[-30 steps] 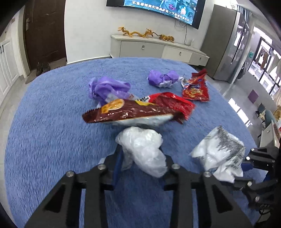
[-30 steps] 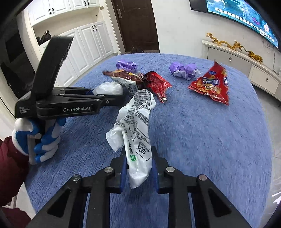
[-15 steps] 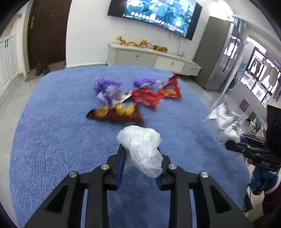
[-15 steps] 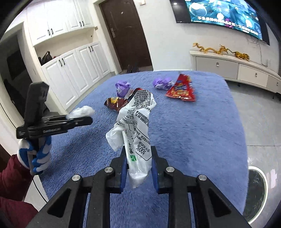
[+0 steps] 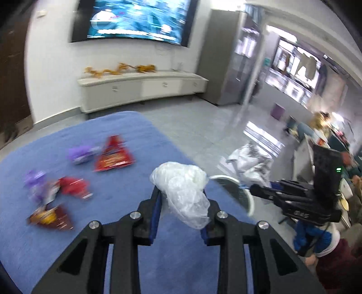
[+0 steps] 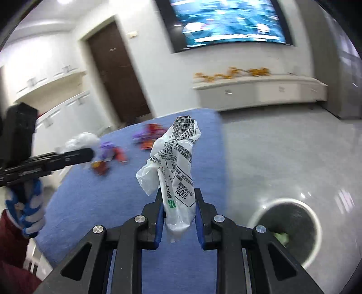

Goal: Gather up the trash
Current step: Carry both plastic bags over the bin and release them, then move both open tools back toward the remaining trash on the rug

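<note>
My left gripper is shut on a crumpled clear plastic bag, held above the right edge of the blue carpet. My right gripper is shut on a white printed plastic bag that stands up between its pads. A round white-rimmed trash bin sits on the grey floor at the lower right of the right wrist view, and its rim peeks out beside the left gripper. Snack wrappers lie blurred on the carpet: a red one, a purple one, a brown one.
A person's blue-and-white gloved hand holds the left gripper's handle. A white cabinet and a wall screen stand beyond the carpet. A dark door is at the back. Grey floor lies right of the carpet.
Both grippers have lifted off the carpet and swung right with their bags, away from the wrappers. The trash bin has come into view on the floor.
</note>
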Motion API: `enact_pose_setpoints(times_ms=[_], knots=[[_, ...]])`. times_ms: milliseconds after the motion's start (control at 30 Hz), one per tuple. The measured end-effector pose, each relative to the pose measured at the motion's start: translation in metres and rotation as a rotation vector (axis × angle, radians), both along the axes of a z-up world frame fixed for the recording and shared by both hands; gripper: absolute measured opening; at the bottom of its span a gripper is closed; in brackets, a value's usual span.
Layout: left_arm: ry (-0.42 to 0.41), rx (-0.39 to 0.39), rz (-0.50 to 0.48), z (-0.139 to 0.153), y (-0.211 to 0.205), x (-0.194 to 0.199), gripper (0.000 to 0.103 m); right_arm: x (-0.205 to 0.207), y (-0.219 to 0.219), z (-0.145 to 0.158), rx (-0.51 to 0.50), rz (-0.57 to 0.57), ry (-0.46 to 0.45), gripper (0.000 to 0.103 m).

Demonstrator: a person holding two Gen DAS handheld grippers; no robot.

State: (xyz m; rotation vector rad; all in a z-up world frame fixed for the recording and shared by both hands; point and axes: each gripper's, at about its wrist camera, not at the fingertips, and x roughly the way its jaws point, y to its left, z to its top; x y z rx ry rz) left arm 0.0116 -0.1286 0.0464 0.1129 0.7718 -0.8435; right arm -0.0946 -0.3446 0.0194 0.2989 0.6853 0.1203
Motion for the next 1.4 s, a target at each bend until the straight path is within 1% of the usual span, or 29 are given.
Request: enact_pose_setpoints(times_ms=[133, 233, 300, 367, 400, 433, 467, 500, 533, 633, 700, 767, 867, 933, 1067, 1200, 1400], knots=[[0.033, 0.03, -0.104, -0.007, -0.081, 0.008, 0.028, -0.004, -0.065, -0.027, 0.027, -0.163, 0.073, 0.022], [0.084, 0.058, -0.166, -0.021, -0.138, 0.019, 0.03, -0.001, -0.103, -0.05, 0.037, -0.257, 0.138, 0.022], [0.114, 0.082, -0.18, -0.033, -0.17, 0.025, 0.03, 0.001, -0.123, -0.064, 0.057, -0.292, 0.176, 0.025], [0.176, 0.092, -0.208, -0.046, -0.199, 0.032, 0.032, 0.003, -0.139, -0.076, 0.068, -0.324, 0.203, 0.025], [0.206, 0.097, -0.213, -0.053, -0.213, 0.035, 0.035, 0.004, -0.147, -0.083, 0.075, -0.342, 0.221, 0.027], [0.23, 0.1, -0.222, -0.059, -0.226, 0.038, 0.041, 0.004, -0.153, -0.088, 0.082, -0.356, 0.231, 0.031], [0.251, 0.099, -0.236, -0.065, -0.238, 0.039, 0.044, 0.003, -0.158, -0.093, 0.084, -0.373, 0.242, 0.041], [0.267, 0.099, -0.245, -0.069, -0.247, 0.04, 0.054, 0.004, -0.163, -0.097, 0.082, -0.39, 0.253, 0.049], [0.284, 0.1, -0.251, -0.073, -0.255, 0.04, 0.061, 0.003, -0.166, -0.1, 0.084, -0.401, 0.261, 0.049], [0.31, 0.112, -0.261, -0.083, -0.27, 0.039, 0.062, -0.006, -0.171, -0.106, 0.097, -0.43, 0.275, 0.05], [0.304, 0.113, -0.262, -0.082, -0.269, 0.035, 0.062, -0.013, -0.174, -0.106, 0.099, -0.443, 0.272, 0.05], [0.269, 0.12, -0.245, -0.077, -0.266, 0.03, 0.062, -0.02, -0.174, -0.102, 0.105, -0.453, 0.264, 0.05], [0.195, 0.134, -0.201, -0.067, -0.25, 0.025, 0.062, -0.027, -0.175, -0.092, 0.115, -0.474, 0.237, 0.05], [0.132, 0.138, -0.151, -0.057, -0.234, 0.02, 0.062, -0.028, -0.175, -0.083, 0.114, -0.479, 0.218, 0.05], [-0.003, 0.144, -0.05, -0.035, -0.204, 0.007, 0.062, -0.031, -0.161, -0.054, 0.086, -0.463, 0.163, 0.05], [-0.128, 0.151, 0.037, -0.016, -0.169, -0.009, 0.063, -0.029, -0.131, -0.016, 0.044, -0.41, 0.087, 0.05], [-0.23, 0.124, 0.128, 0.009, -0.112, -0.028, 0.063, -0.027, -0.089, 0.034, 0.004, -0.335, -0.01, 0.051]])
